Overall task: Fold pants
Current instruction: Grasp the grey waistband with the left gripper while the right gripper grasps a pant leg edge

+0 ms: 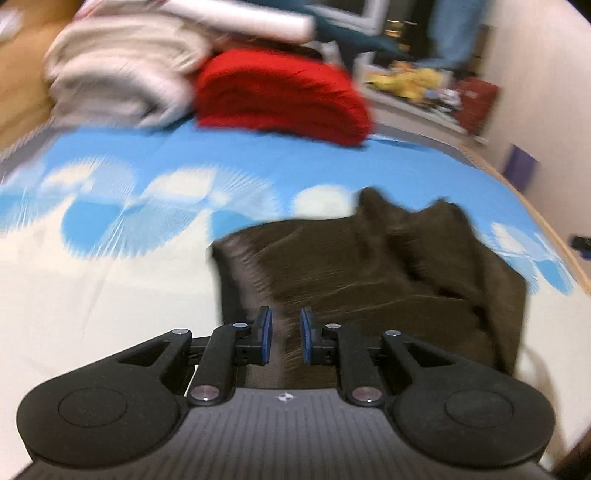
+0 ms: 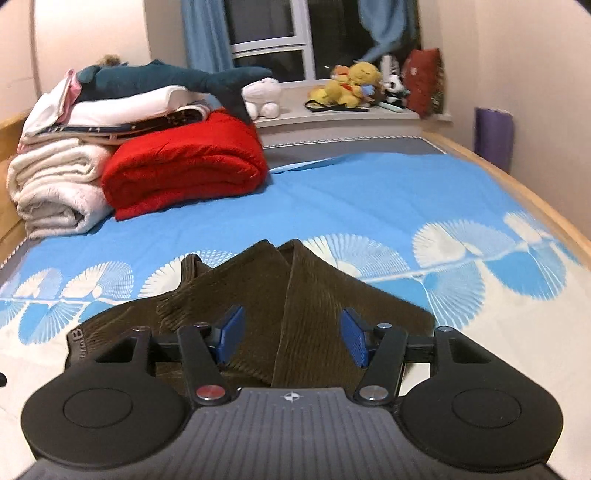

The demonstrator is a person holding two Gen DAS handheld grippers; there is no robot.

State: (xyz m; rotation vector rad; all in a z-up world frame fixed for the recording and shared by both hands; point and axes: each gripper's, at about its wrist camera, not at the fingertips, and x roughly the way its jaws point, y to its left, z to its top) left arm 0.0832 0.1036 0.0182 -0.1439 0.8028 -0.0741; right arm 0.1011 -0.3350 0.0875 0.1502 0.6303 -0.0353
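bed: blue-and-white fan-print sheet (image 2: 369,192) | far left: folded red fleece blanket (image 2: 184,170) beside rolled cream blanket (image 2: 55,184) | on stack: teal plush shark (image 2: 177,77) | windowsill: yellow plush toy (image 2: 351,85)

The left black two-finger gripper with blue pads (image 1: 286,336) points downward at twelve o'clock, jaws narrowly apart, nothing pinched; the right black blue-padded gripper (image 2: 291,338) likewise tilts downward. Its jaws stand wide, pads touching nothing.

light: warm indoor, dark window (image 2: 269,22) | left view: motion-blurred (heavily) | right view: sharp | edges: fisheye-bent
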